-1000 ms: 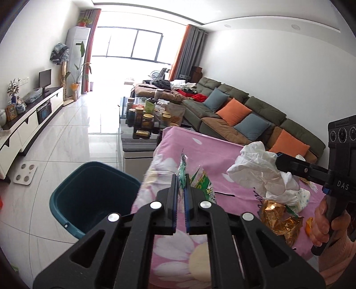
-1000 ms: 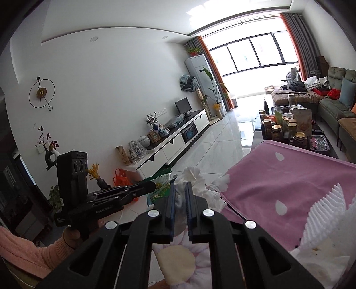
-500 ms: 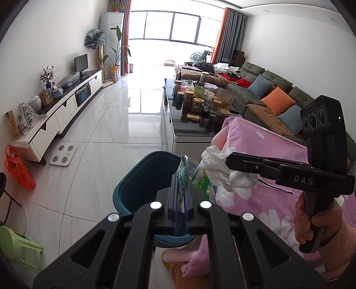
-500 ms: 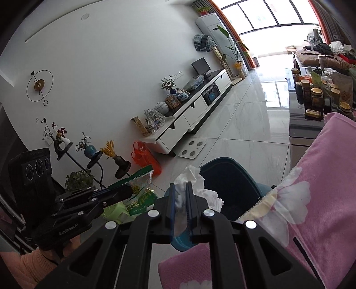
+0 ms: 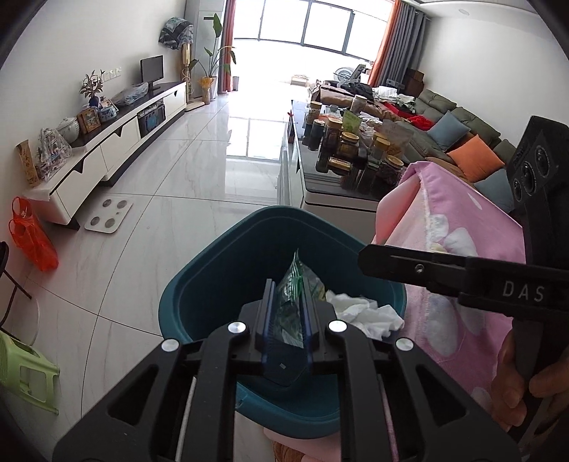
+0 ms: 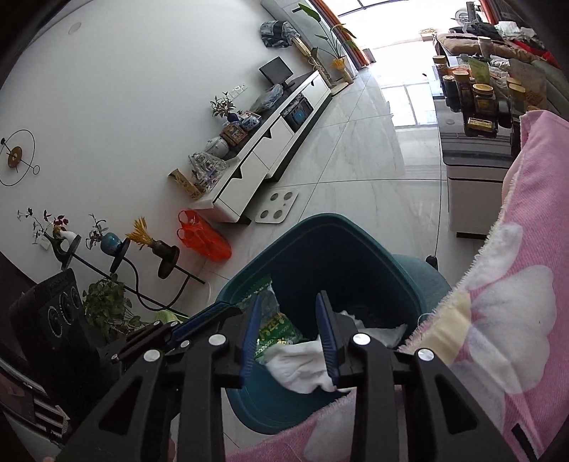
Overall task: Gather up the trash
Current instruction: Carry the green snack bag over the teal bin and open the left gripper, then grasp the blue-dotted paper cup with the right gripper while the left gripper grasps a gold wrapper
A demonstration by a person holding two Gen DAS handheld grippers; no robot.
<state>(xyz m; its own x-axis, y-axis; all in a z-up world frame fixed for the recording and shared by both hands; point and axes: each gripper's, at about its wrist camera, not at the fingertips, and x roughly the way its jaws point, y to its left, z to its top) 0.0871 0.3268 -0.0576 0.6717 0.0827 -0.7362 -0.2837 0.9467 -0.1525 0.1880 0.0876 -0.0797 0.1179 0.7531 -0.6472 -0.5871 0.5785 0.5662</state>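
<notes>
The left claw [image 5: 288,305] is held over the teal bin [image 5: 199,305], pointing down into it. Its jaws have just been opening slightly and are now narrowly parted. A green snack wrapper [image 5: 293,302] stands between the pads; whether the pads still press on it cannot be told.

The right claw [image 6: 288,328] is seen over the same bin [image 6: 398,280], close beside the left claw. Its jaws have just been opening and now stand clearly apart. The white tissue [image 6: 302,362] lies below and between the open fingers, inside the bin; one edge appears to brush the right-hand pad, but no grip is seen. In the left wrist view the tissue [image 5: 366,312] is observed lying loose in the bin, just right of the wrapper.

A hand [image 5: 515,383] is seen on the right claw's handle. The bin stands on the tiled floor [image 5: 177,184], against a desk covered with a pink floral cloth [image 5: 473,227].

Farther off, a low table crowded with jars [image 5: 352,149] is noted. A white TV cabinet [image 5: 106,149] runs along the left wall and a sofa [image 5: 462,131] along the right. A large window [image 5: 320,25] closes the far end.
</notes>
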